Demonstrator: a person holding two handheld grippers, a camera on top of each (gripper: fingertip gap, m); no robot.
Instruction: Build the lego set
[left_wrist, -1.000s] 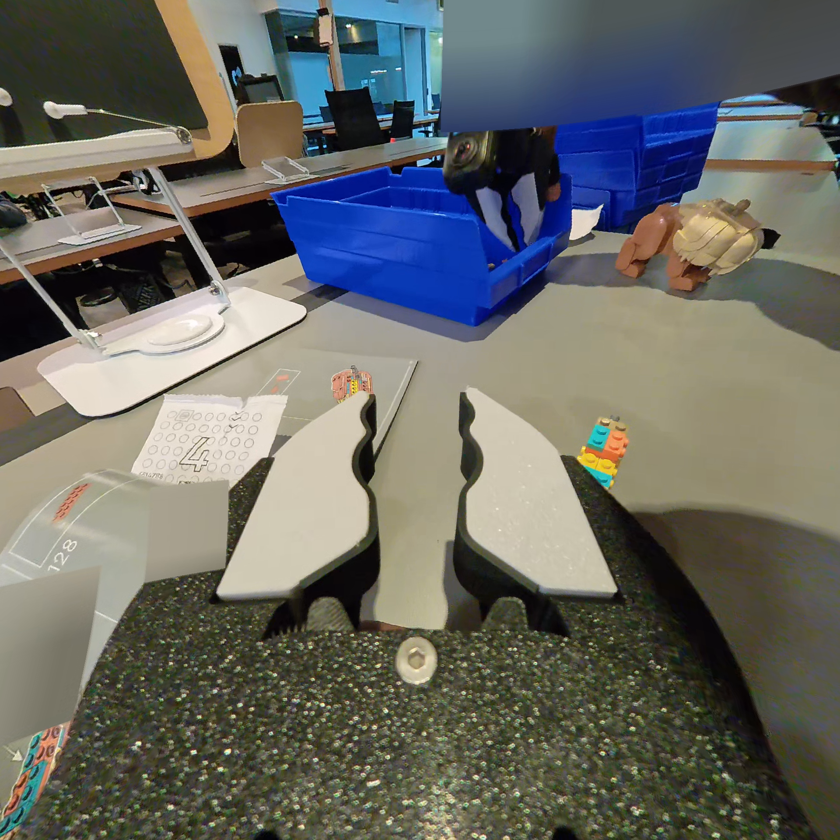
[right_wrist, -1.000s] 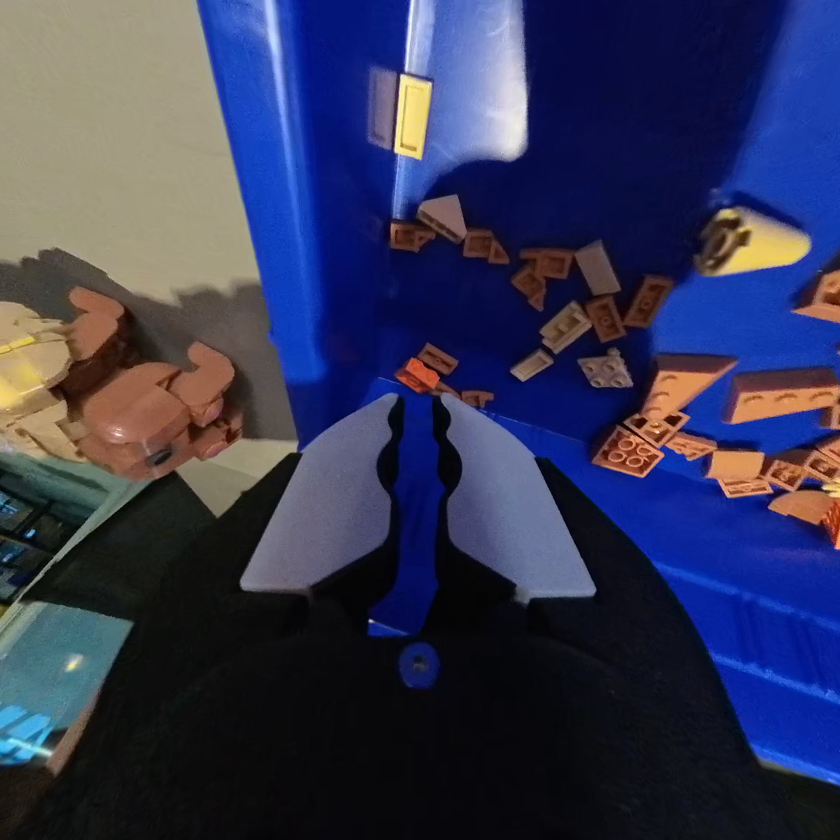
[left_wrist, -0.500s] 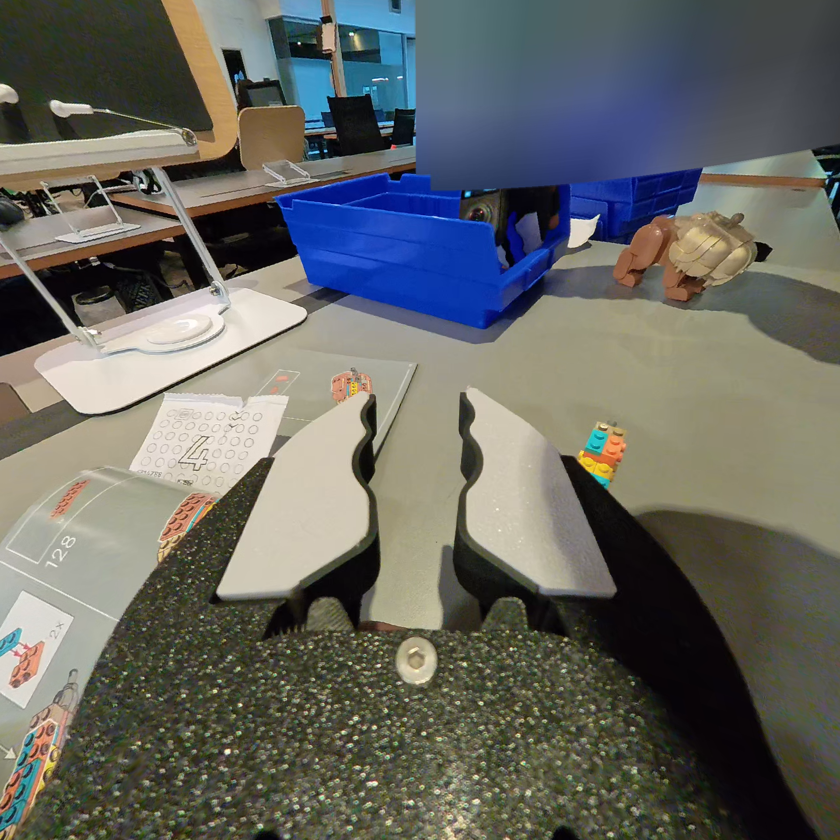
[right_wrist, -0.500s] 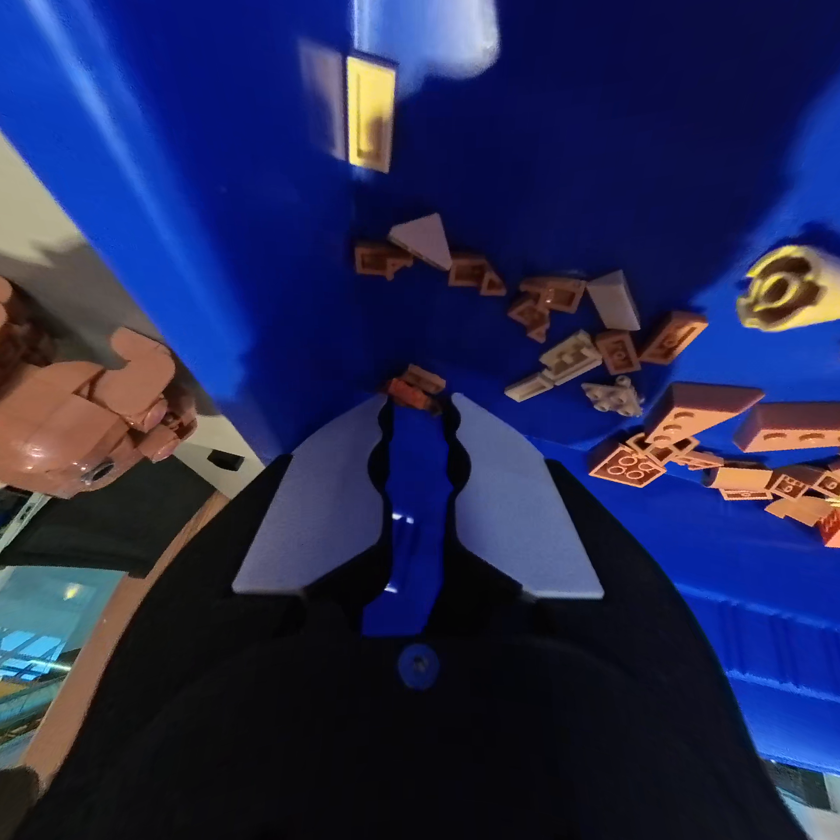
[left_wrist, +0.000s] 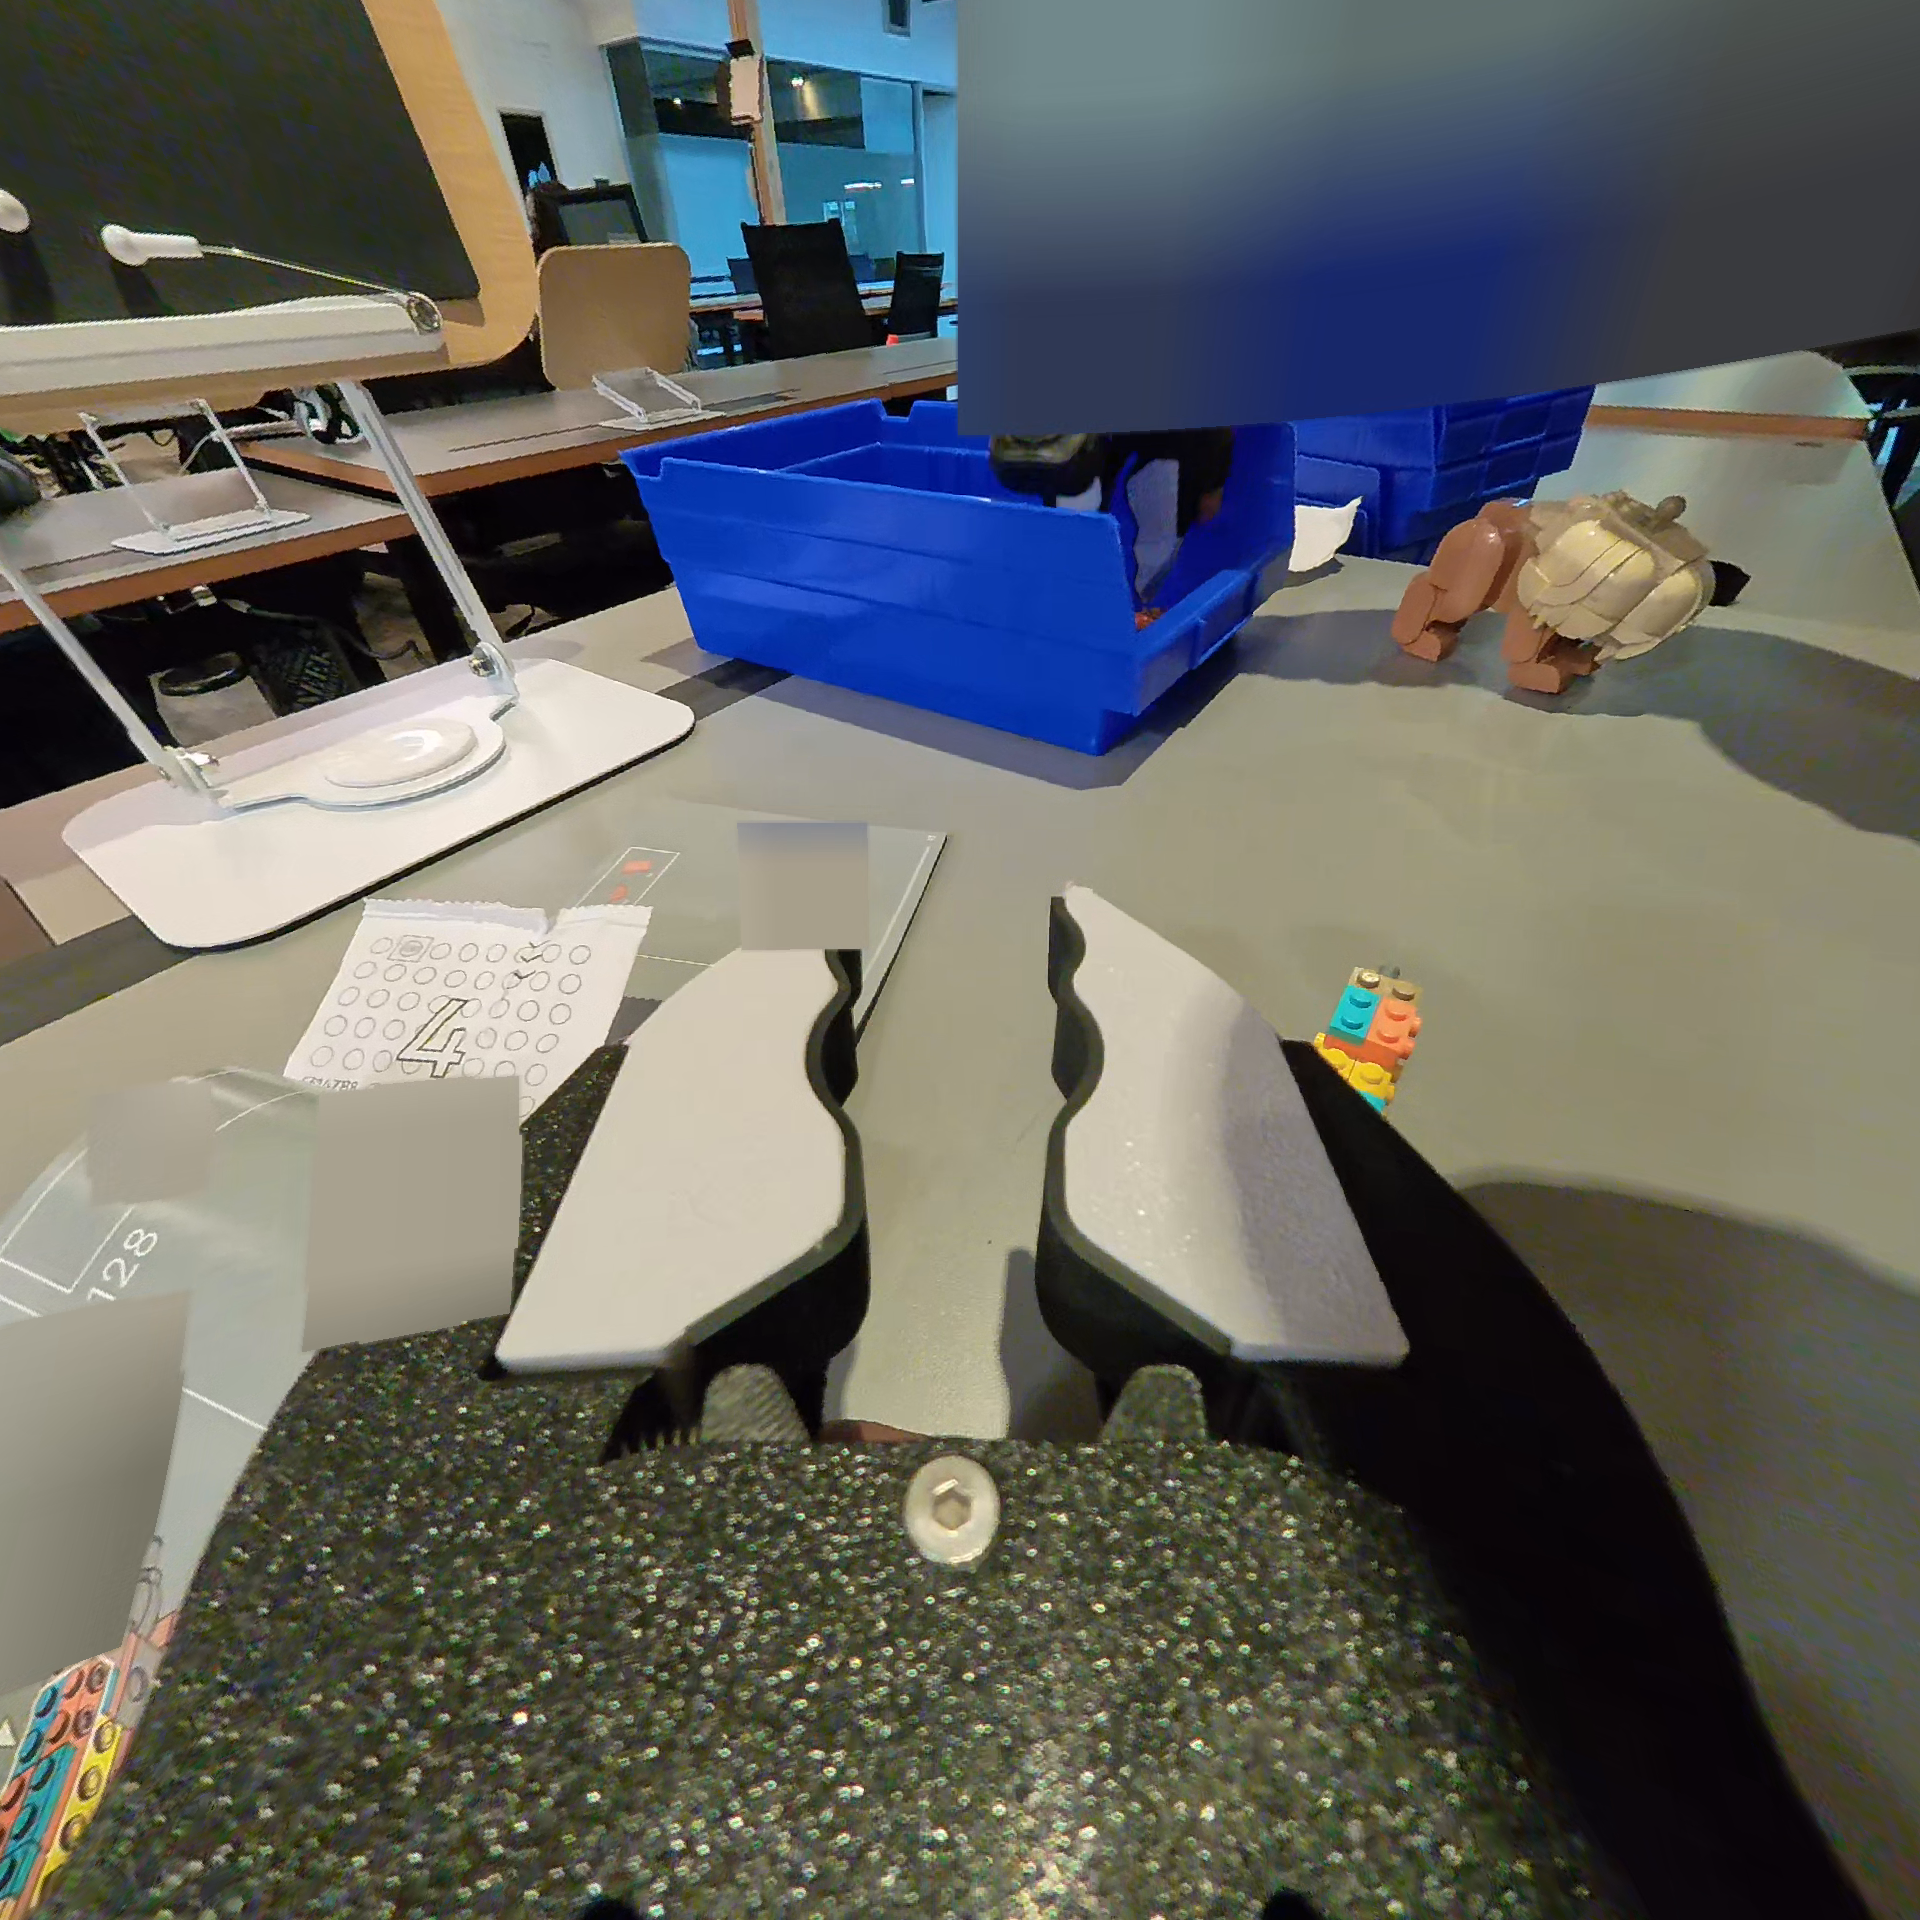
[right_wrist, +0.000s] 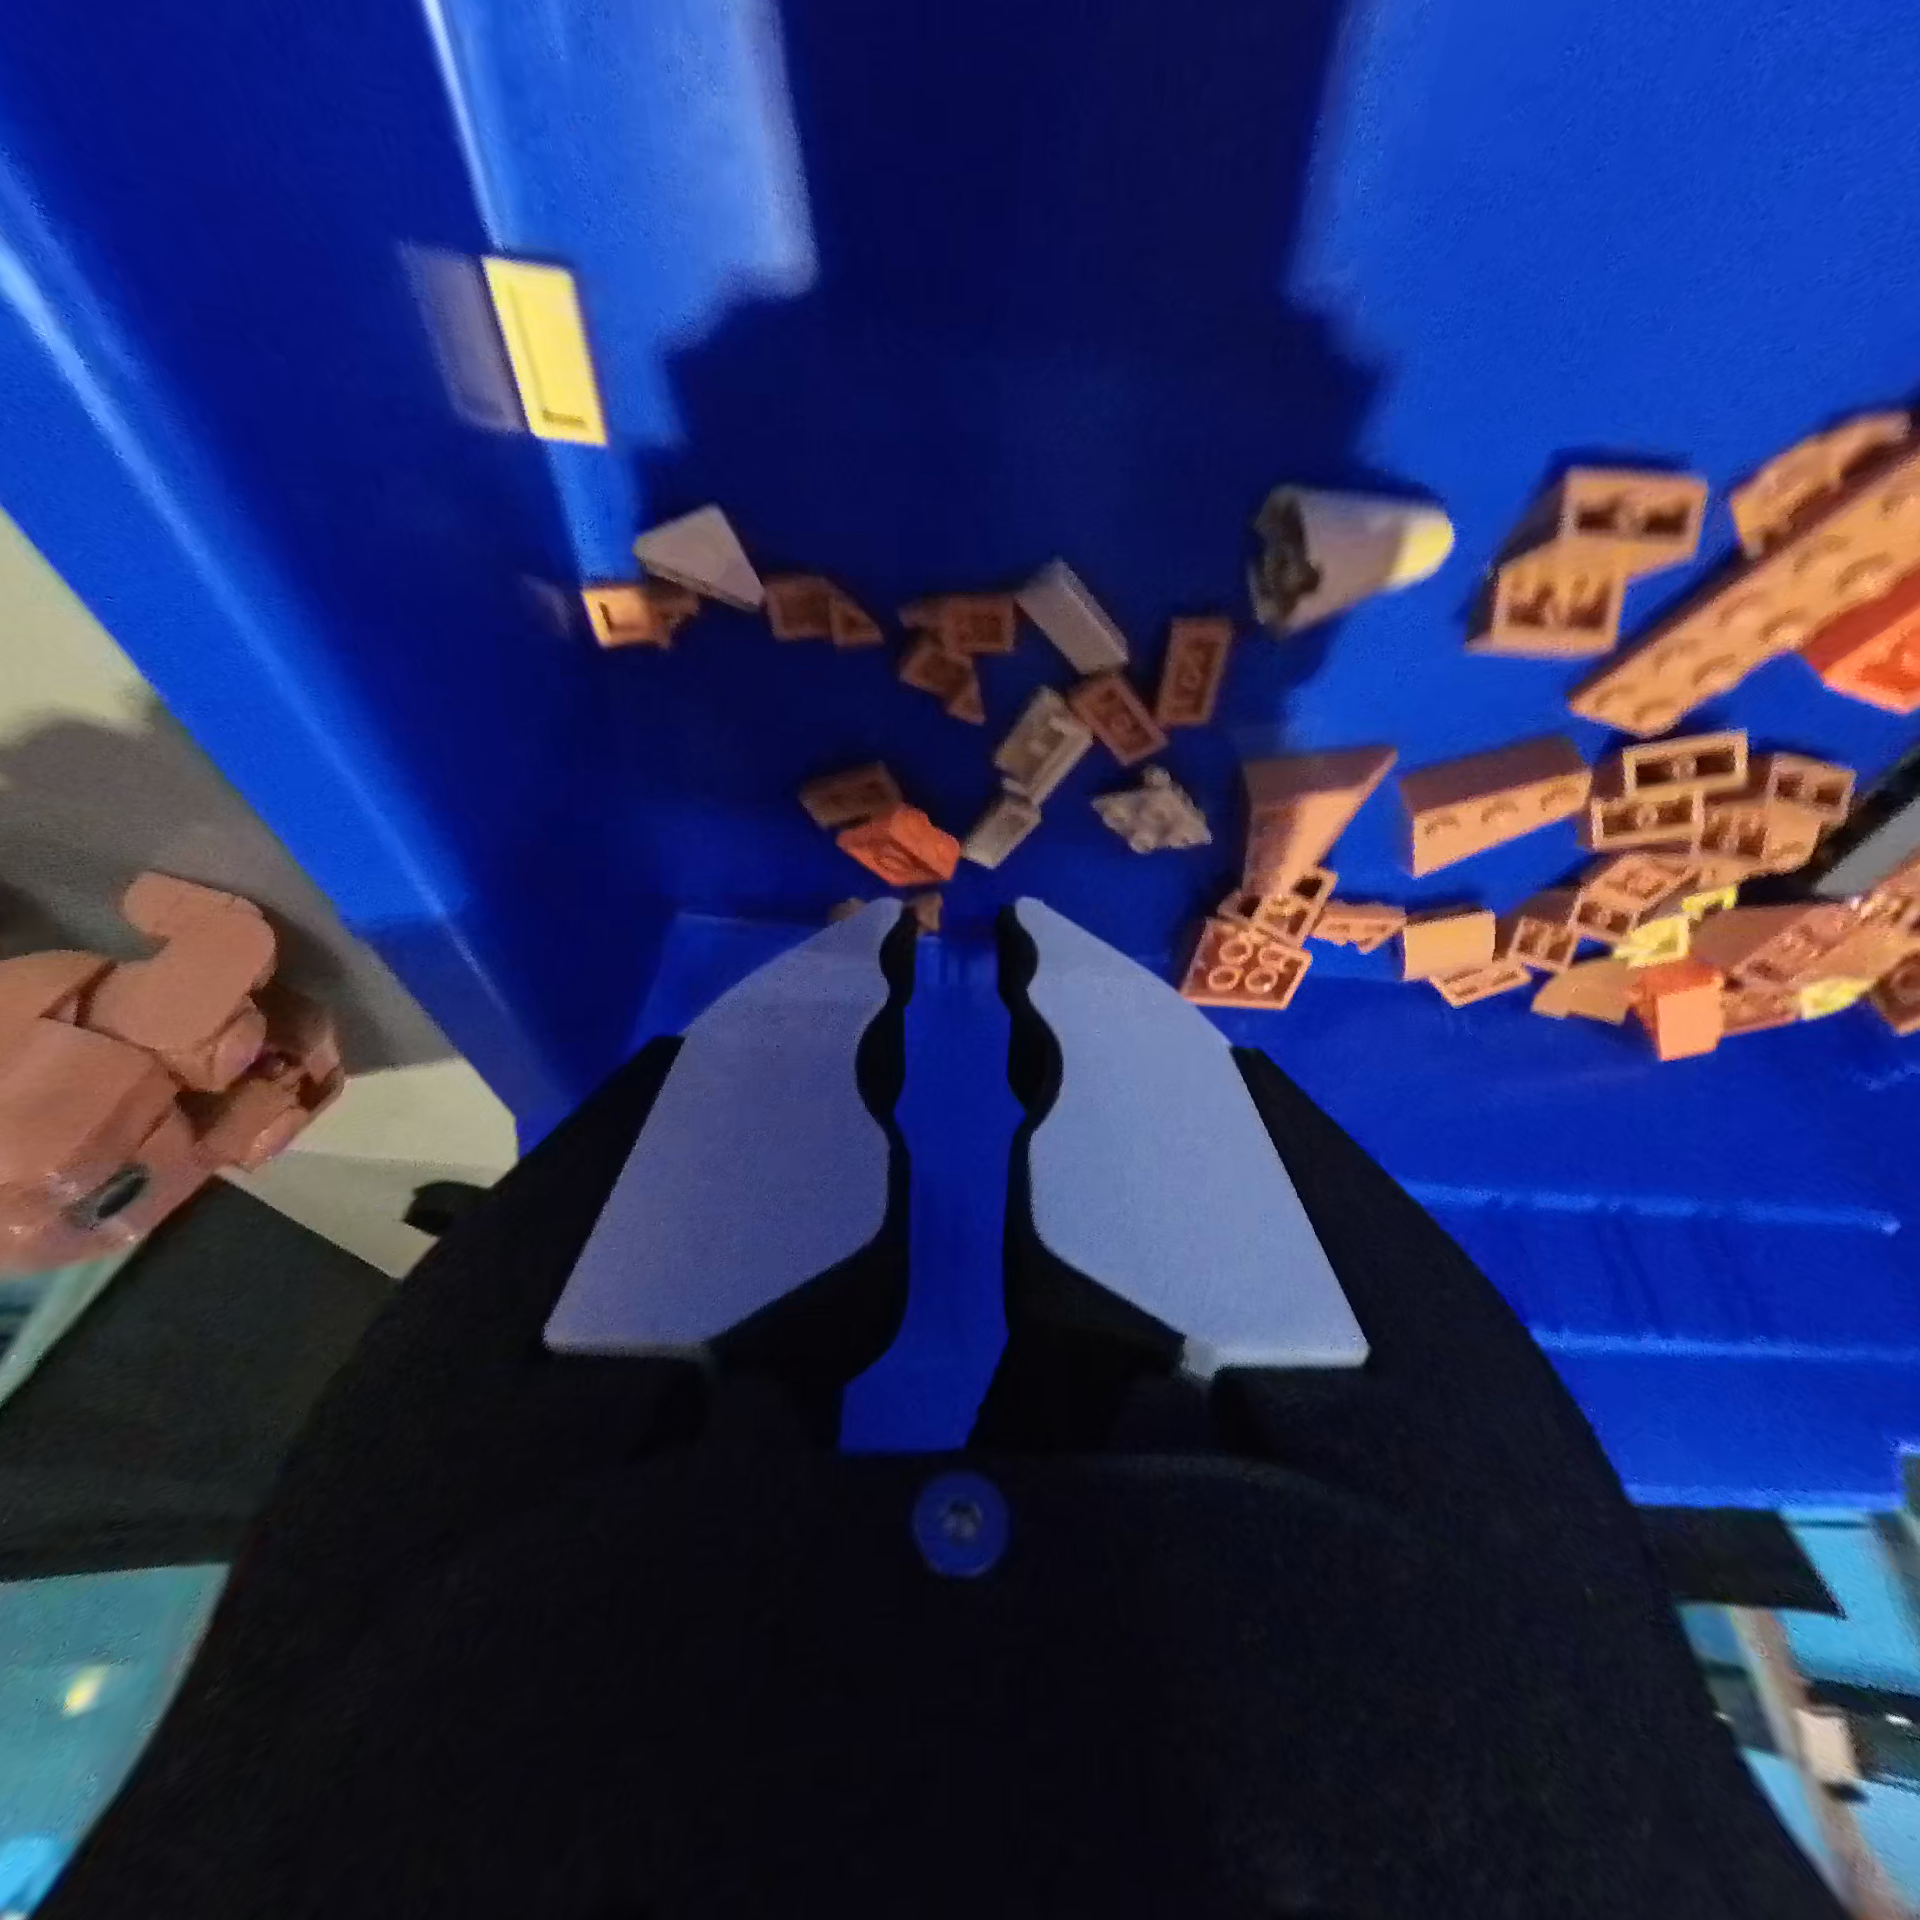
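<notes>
Inside blue bin (right_wrist: 1558, 1195), right tool (right_wrist: 951, 914) parted.

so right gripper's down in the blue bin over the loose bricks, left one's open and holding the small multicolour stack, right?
Not quite. The left gripper is open but holds nothing; the small multicolour stack stands on the table beside it, per the left wrist view. The right gripper is in the blue bin.
</notes>
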